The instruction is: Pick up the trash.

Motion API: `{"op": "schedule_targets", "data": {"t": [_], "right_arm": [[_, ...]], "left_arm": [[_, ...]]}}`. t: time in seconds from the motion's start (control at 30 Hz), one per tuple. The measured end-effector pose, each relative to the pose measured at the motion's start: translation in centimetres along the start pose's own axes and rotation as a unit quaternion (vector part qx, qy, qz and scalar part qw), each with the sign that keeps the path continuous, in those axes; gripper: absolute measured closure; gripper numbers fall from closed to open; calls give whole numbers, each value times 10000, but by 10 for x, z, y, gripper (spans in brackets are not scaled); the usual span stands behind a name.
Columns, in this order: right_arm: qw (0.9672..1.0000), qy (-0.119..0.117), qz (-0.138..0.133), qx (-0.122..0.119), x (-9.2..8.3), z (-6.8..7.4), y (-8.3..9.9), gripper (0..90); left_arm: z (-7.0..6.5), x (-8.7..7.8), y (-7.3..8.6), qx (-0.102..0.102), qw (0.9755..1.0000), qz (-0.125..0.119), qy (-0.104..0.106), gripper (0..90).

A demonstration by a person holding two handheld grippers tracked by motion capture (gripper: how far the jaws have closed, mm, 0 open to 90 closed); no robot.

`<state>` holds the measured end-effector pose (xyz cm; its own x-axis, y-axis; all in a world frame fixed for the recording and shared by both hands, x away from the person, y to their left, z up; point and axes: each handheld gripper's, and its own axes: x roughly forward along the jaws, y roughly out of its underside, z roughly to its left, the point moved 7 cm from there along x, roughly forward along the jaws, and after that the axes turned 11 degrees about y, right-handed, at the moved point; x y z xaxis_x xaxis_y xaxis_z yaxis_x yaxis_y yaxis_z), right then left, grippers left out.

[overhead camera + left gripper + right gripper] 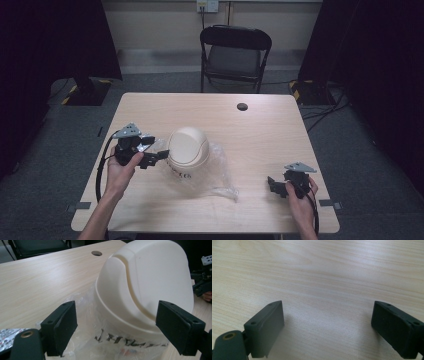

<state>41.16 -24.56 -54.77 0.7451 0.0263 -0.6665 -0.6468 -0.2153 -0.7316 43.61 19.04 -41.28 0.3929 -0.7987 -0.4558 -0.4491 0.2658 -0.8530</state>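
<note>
Centre of the high view: cream bin (pixel 187 150) sits in its clear plastic bag (pixel 220 172), untouched. I've got the left gripper (pixel 159 155) spread wide beside it, gripping nothing; right gripper (pixel 271 185) wide, empty, lower right. Grasp yet to come.

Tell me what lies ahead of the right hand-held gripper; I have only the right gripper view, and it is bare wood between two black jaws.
Observer: In the high view the right hand-held gripper sits near the table's front right corner, jaws apart, holding nothing.
Operator: Say what is on the table.
Observer: A cream domed bin stands at the middle, wrapped in a clear plastic bag.
Operator: Report the other gripper.
Observer: The left hand-held gripper is open, its jaws spread toward the bin's near side with the bag's edge between them.
Operator: Give any markings.
Observer: Dark lettering runs along the bin's base, too blurred to read.
</note>
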Motion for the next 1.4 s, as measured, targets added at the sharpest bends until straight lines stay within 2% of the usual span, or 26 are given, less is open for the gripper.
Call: {"op": "schedule_targets", "data": {"t": [0.2, 0.3, 0.43, 0.5, 0.6, 0.7, 0.77, 0.83, 0.93, 1.07, 1.13, 1.2, 1.3, 1.33, 1.4], "right_arm": [[10000, 3, 4, 3, 0, 0, 0, 104], [10000, 3, 3, 3, 0, 0, 0, 104], [10000, 3, 4, 3, 0, 0, 0, 104], [10000, 0, 0, -1, 0, 0, 0, 104], [10000, 0, -2, -4, 0, 0, 0, 104], [10000, 3, 3, 6, 0, 0, 0, 104], [10000, 3, 2, 0, 0, 0, 0, 104], [10000, 3, 5, 5, 0, 0, 0, 105], [10000, 3, 3, 7, 0, 0, 0, 104], [10000, 0, 0, -1, 0, 0, 0, 105], [10000, 0, 0, -2, 0, 0, 0, 104], [10000, 3, 3, 3, 0, 0, 0, 105], [10000, -1, 1, 1, 0, 0, 0, 105], [10000, -1, -1, -1, 0, 0, 0, 104], [10000, 0, -1, -1, 0, 0, 0, 104]], "left_arm": [[3, 12, -5, -9, 9999, 102, 1, 160], [6, 17, -4, 18, 9997, 228, -31, 160], [9, 23, -4, -78, 9996, 253, 66, 155], [11, 24, -3, -68, 9994, 349, 34, 155], [13, 29, -2, -156, 9991, 397, 50, 155], [16, 32, -3, -84, 9990, 447, -15, 155], [16, 35, -4, -145, 9987, 487, 3, 156], [17, 39, -4, -124, 9983, 563, -43, 156], [20, 44, -7, 3, 9977, 654, -162, 170], [23, 49, -8, -76, 9980, 618, -86, 171], [25, 49, -8, -43, 9977, 673, -105, 173], [25, 50, -8, -119, 9979, 634, -94, 174], [22, 44, -10, -115, 9986, 525, 26, 176], [21, 41, -11, -52, 9987, 501, 60, 175], [19, 38, -12, -64, 9990, 442, 65, 174]]}}
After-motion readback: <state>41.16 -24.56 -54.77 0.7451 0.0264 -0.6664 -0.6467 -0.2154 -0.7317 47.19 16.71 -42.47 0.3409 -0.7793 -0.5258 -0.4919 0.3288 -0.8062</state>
